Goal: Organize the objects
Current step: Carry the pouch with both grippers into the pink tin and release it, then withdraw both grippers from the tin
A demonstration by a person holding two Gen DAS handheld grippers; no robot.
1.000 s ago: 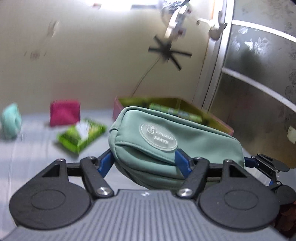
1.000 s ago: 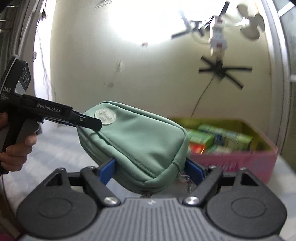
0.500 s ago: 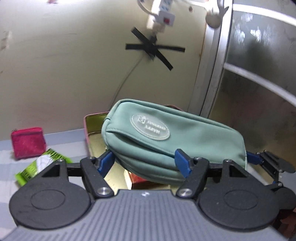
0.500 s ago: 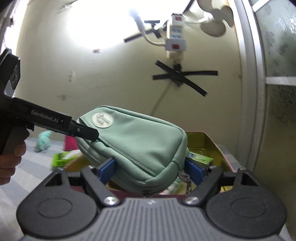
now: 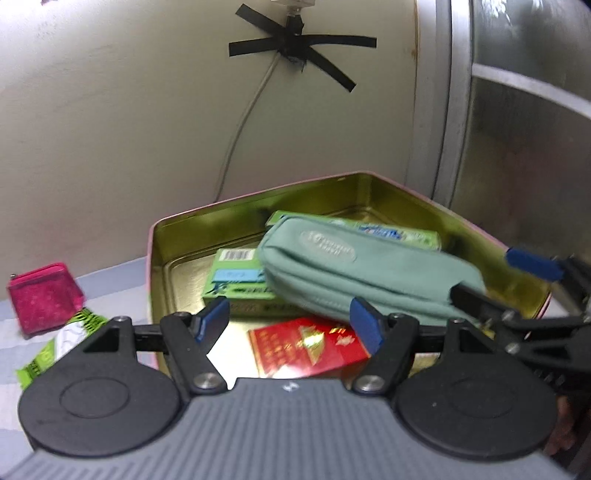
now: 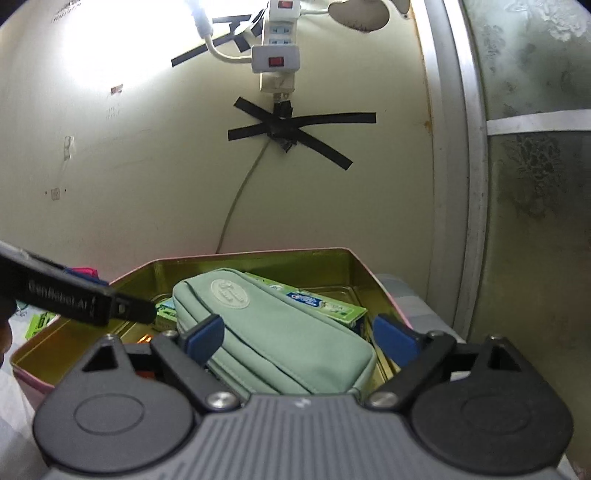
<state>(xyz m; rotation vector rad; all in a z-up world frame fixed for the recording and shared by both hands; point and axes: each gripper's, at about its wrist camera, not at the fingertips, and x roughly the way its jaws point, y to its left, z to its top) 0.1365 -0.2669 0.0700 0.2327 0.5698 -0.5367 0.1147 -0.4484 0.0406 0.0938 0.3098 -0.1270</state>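
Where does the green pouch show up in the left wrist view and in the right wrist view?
Left wrist: green pouch right of centre, inside the tin, lying on boxes.
Right wrist: green pouch low centre, between the open right claw fingers.
Shared landmark: black tape cross on the wall.

Domestic room: power strip (image 6: 276, 35) taped to painted wall (image 6: 129, 166), frosted patterned sliding door (image 6: 535, 166) at right, household tin (image 5: 255, 206).

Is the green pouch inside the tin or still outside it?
Inside. The green pouch lies within the tin's walls, resting across the green boxes, with both claws open around it.
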